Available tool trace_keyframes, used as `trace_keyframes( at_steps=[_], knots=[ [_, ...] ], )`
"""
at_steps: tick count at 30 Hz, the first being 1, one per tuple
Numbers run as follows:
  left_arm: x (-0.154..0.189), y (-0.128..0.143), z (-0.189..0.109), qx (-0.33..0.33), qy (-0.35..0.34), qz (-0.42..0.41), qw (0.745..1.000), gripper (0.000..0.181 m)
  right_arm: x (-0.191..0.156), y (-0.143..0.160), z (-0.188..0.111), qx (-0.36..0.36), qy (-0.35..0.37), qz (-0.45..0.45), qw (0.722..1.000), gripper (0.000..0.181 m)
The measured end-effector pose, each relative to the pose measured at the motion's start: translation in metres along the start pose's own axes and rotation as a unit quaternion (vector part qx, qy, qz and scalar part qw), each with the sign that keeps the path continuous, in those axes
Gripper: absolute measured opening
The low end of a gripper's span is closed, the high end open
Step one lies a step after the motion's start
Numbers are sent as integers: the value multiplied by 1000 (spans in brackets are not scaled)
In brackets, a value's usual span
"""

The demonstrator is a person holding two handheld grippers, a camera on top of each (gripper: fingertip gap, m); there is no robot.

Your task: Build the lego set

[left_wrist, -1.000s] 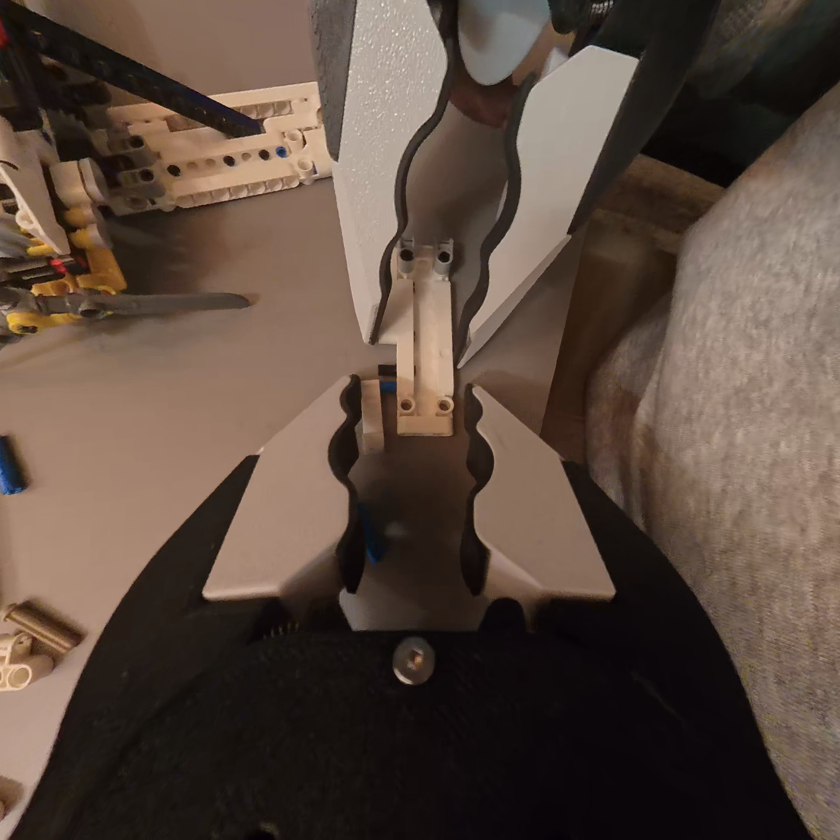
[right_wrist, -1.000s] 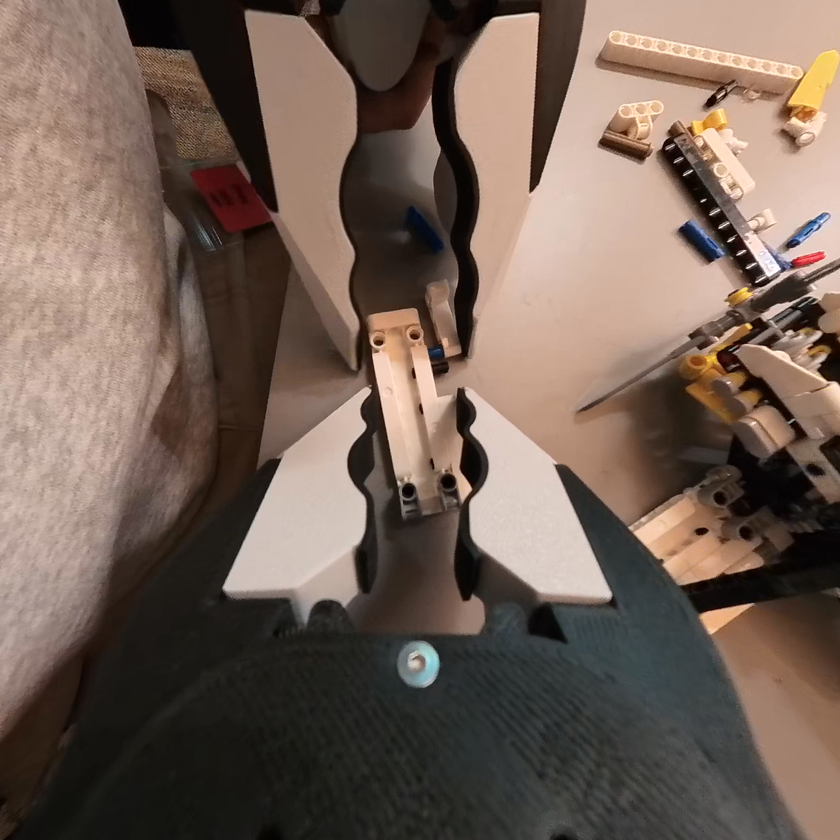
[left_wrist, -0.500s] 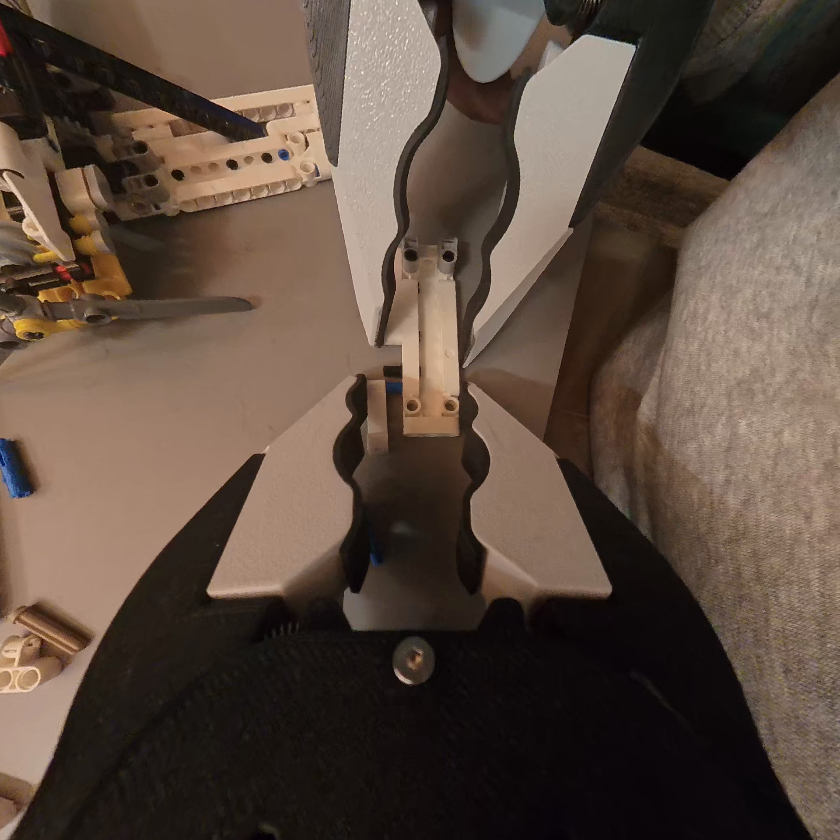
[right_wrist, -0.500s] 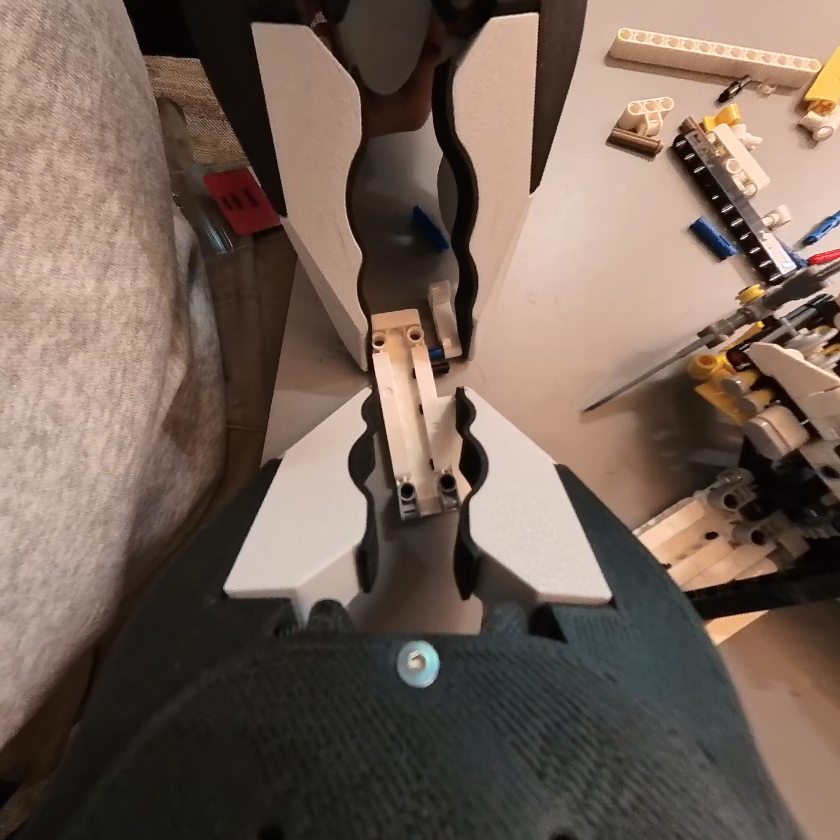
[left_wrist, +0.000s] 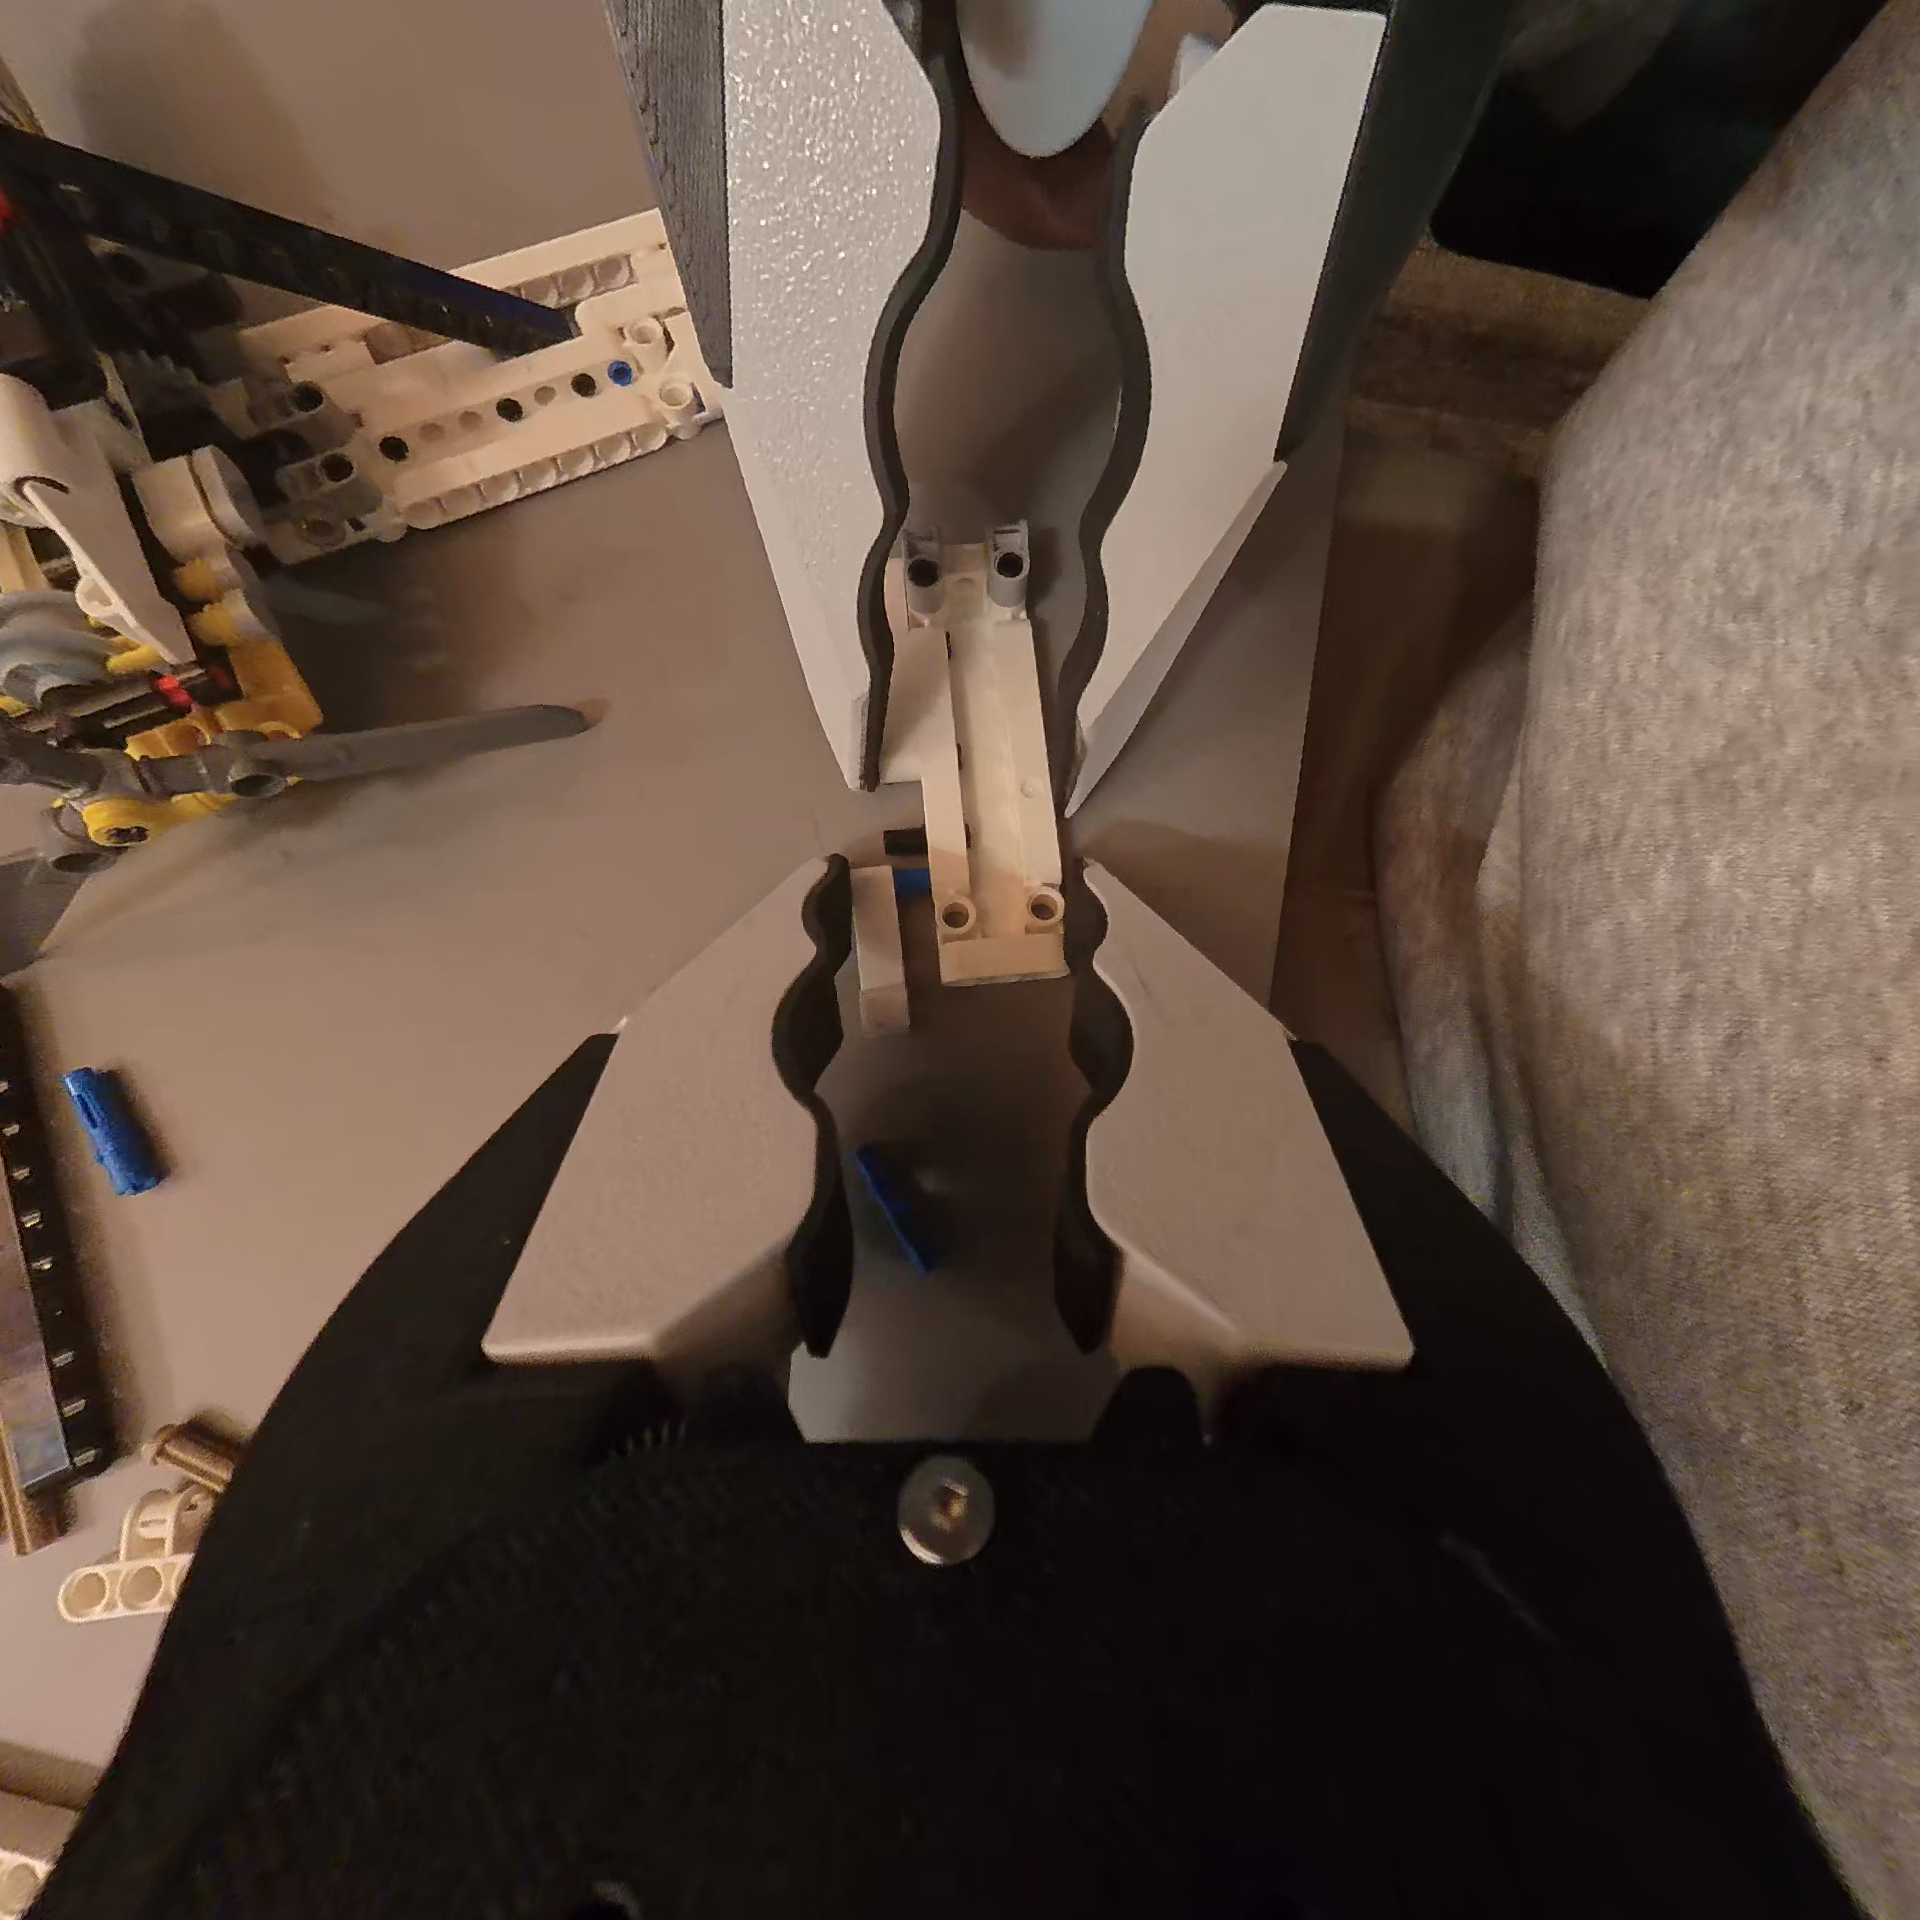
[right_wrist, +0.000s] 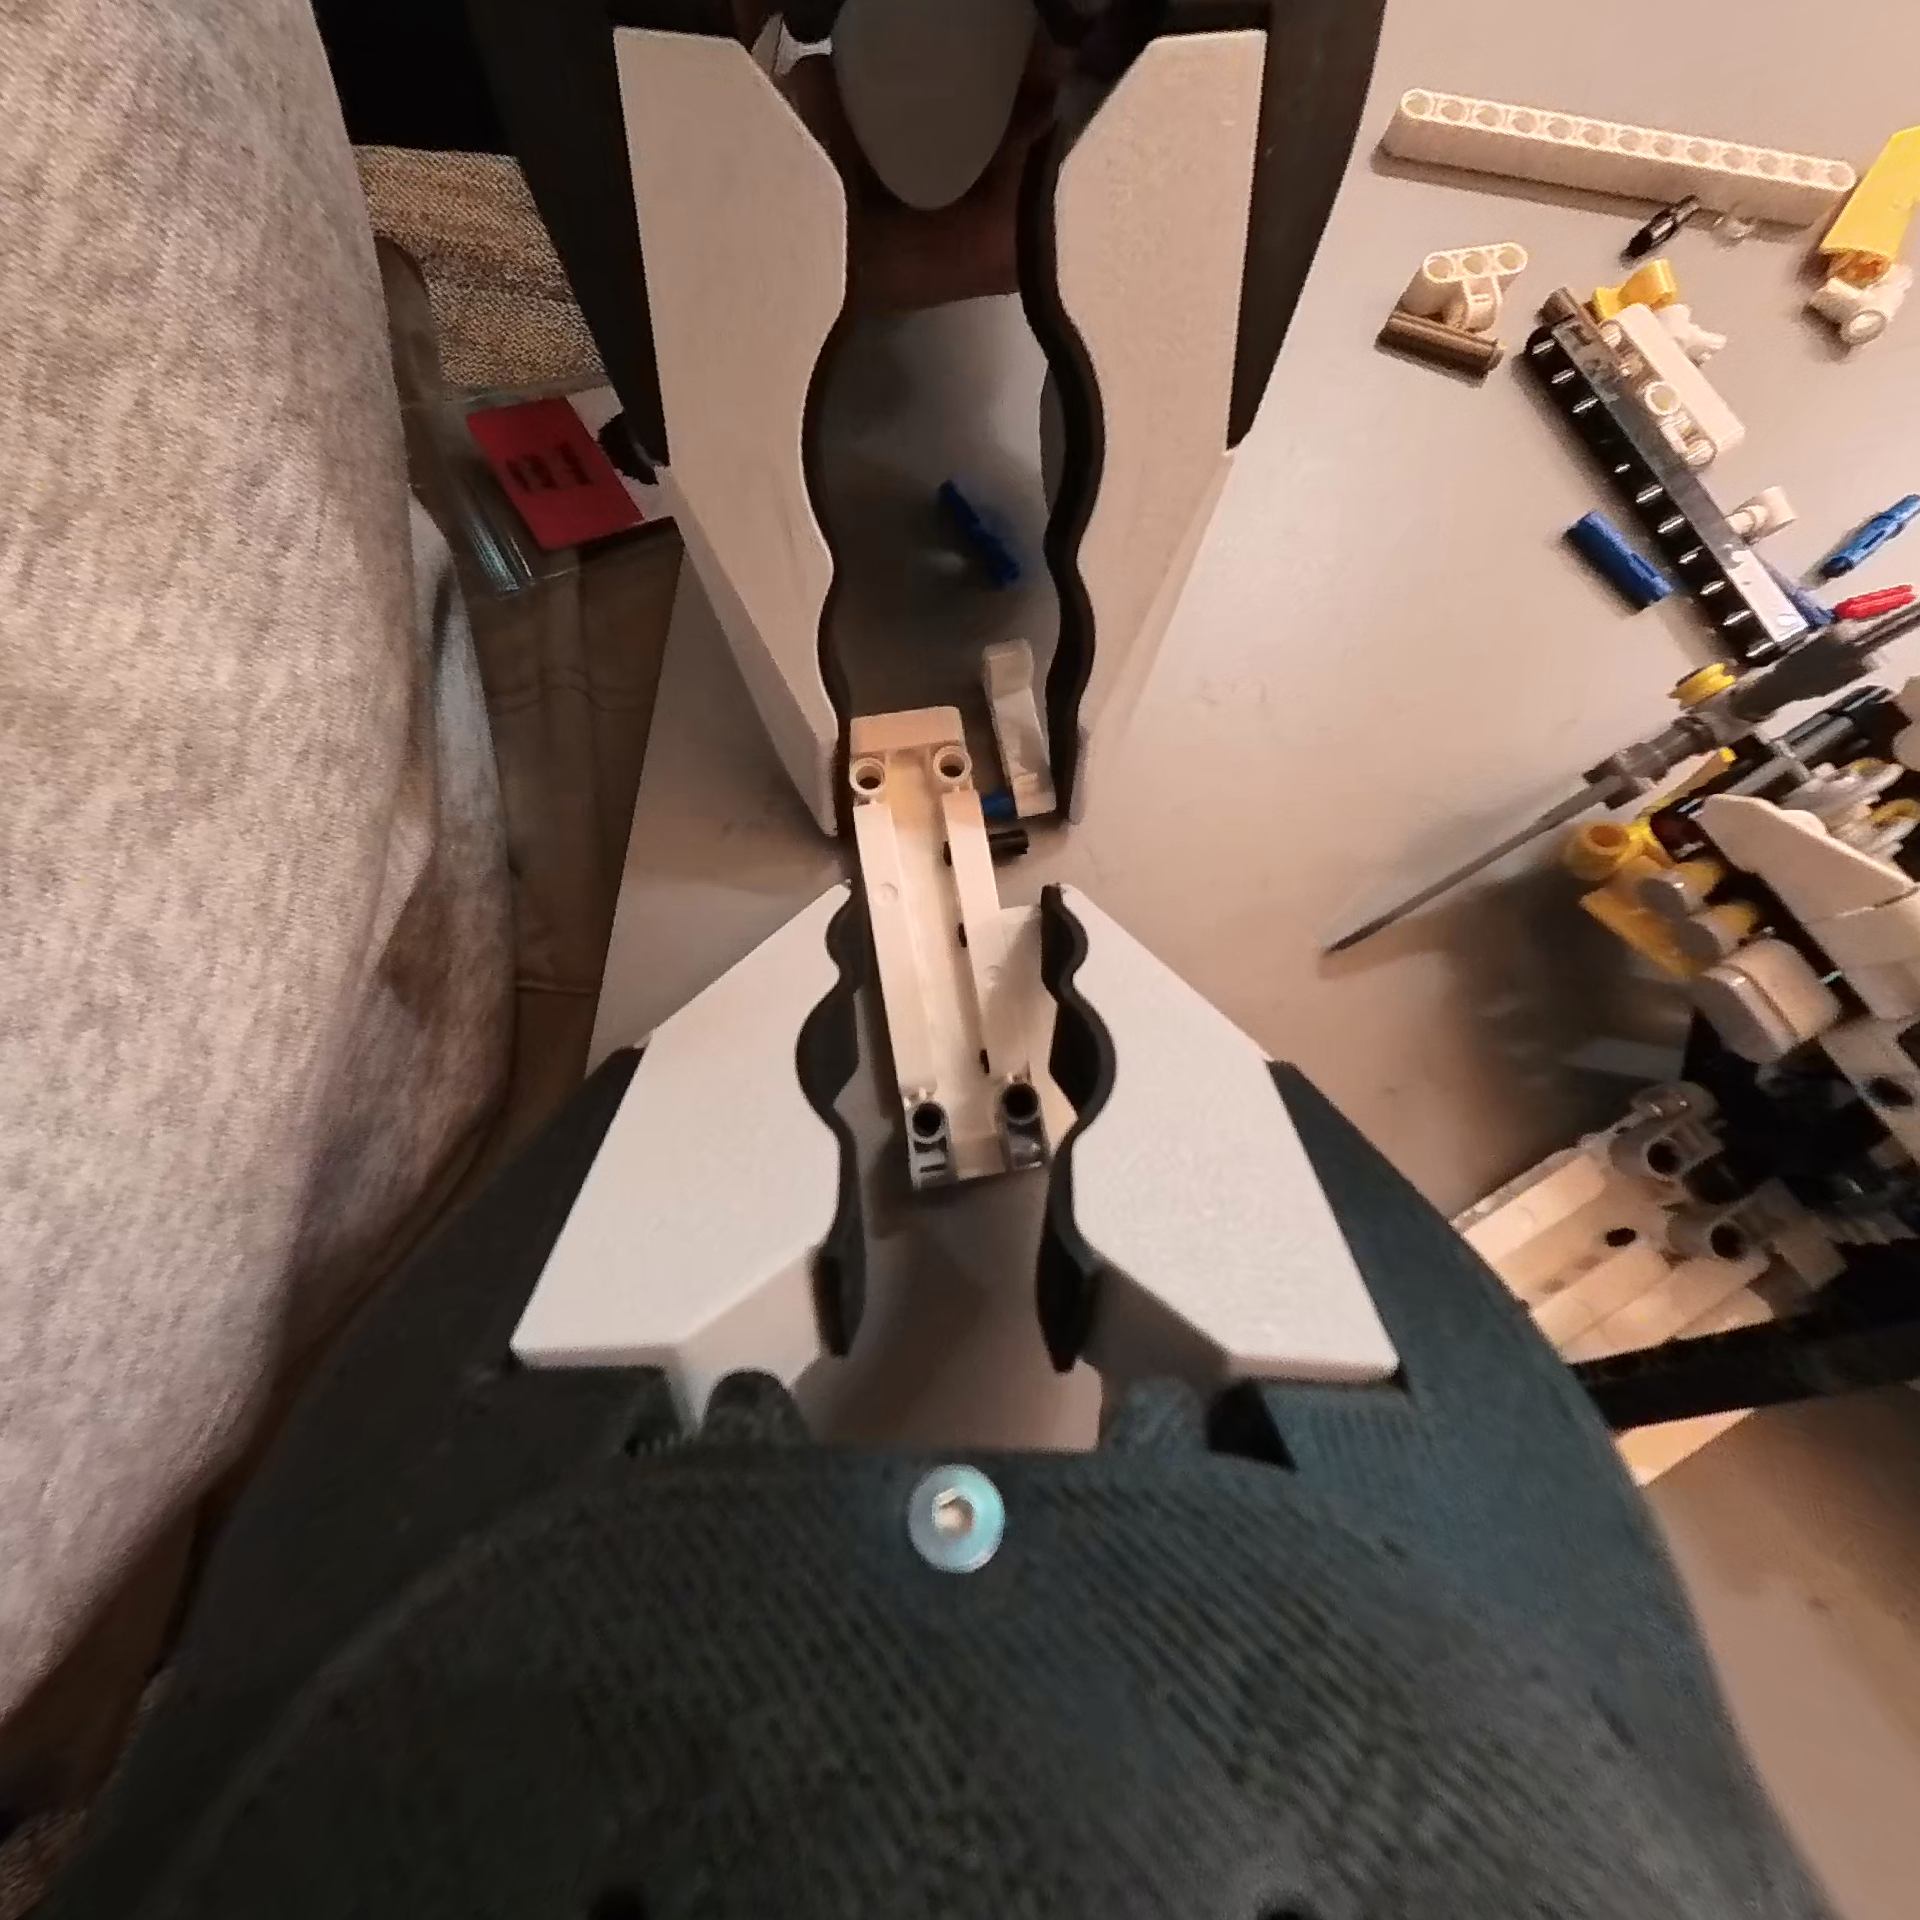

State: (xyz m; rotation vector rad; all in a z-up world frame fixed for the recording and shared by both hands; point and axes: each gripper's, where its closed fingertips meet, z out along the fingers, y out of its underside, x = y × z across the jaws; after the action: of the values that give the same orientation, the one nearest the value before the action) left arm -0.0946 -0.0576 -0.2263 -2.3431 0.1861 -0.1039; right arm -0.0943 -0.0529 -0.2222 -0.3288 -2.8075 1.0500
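The right gripper [right_wrist: 951, 997] has its jaws clamped on the near end of a white sub-assembly [right_wrist: 940, 966], a long panel piece with pin holes at both ends. The piece is held just above the desk [right_wrist: 1247, 779], close to its edge. Facing it, the left gripper [left_wrist: 951, 935] has its jaws apart around the far end of the same piece; in the left wrist view one side appears to touch the panel, but a firm grip cannot be confirmed. Between the left jaws, a small white piece [left_wrist: 881, 961] with a blue pin [left_wrist: 909, 883] sits beside the panel; whether it is already attached cannot be told. A loose blue pin [left_wrist: 894, 1205] lies on the desk beneath.

Farther out, the main model [right_wrist: 1704, 987] stands largely assembled in white, black and yellow. Loose parts remain: a black beam [right_wrist: 1662, 457], a long white beam [right_wrist: 1621, 156], further blue pins [right_wrist: 1616, 556] and connectors.

Assessment: the build is well advanced but incomplete. The held sub-assembly has yet to join the main model, and the loose parts await fitting.
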Motion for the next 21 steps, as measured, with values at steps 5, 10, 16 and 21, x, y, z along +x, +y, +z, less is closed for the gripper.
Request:
trace_keyframes(
  at_steps=[5,10,16,21],
  knots=[
    [1,0,0,0,-4,8,1000,41,-1,0,0,-1,1,-3,1000,32],
    [1,-1,0,1,-10,7,1000,41,-1,0,0,2,4,-6,1000,32],
    [1,-4,0,8,-21,-4,1000,38,-2,0,-1,10,14,-4,1000,32],
    [1,-4,0,9,-17,-32,999,37,-2,-1,-1,23,18,3,1000,32]
  ],
)
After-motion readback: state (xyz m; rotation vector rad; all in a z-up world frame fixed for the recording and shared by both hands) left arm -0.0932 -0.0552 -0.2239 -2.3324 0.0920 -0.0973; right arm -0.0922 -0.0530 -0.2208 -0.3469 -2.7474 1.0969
